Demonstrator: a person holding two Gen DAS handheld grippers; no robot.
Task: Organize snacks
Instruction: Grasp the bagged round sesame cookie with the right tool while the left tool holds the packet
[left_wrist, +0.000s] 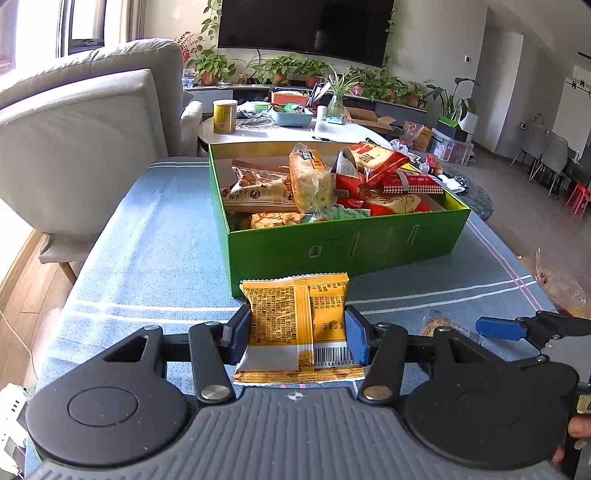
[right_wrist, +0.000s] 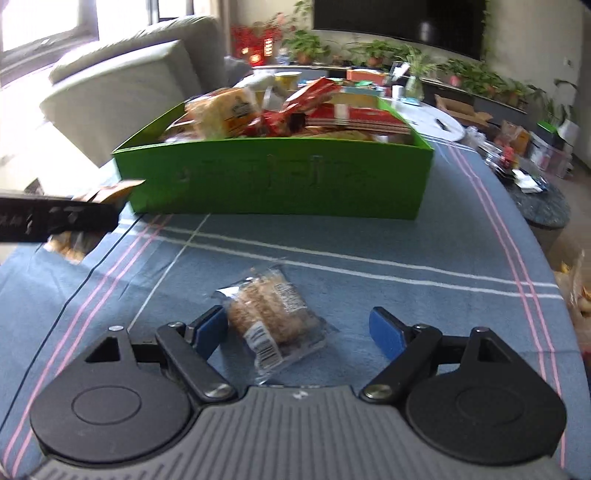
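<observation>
My left gripper (left_wrist: 298, 334) is shut on a yellow snack packet (left_wrist: 295, 325) and holds it upright just in front of the green box (left_wrist: 343, 243). The box holds several snack packs, red, yellow and clear. My right gripper (right_wrist: 299, 328) is open, its fingers on either side of a clear-wrapped cracker pack (right_wrist: 271, 314) that lies on the blue tablecloth (right_wrist: 406, 258). The green box (right_wrist: 273, 181) stands beyond it. The right gripper's blue fingertip (left_wrist: 500, 328) shows at the right of the left wrist view, beside the cracker pack (left_wrist: 436, 323).
A grey sofa (left_wrist: 85, 122) stands to the left of the table. A round white table (left_wrist: 280, 129) with a yellow can (left_wrist: 224, 116) and clutter is behind the box. A bag of snacks (left_wrist: 561, 288) lies at the table's right edge. The left gripper (right_wrist: 55, 219) crosses the right wrist view at left.
</observation>
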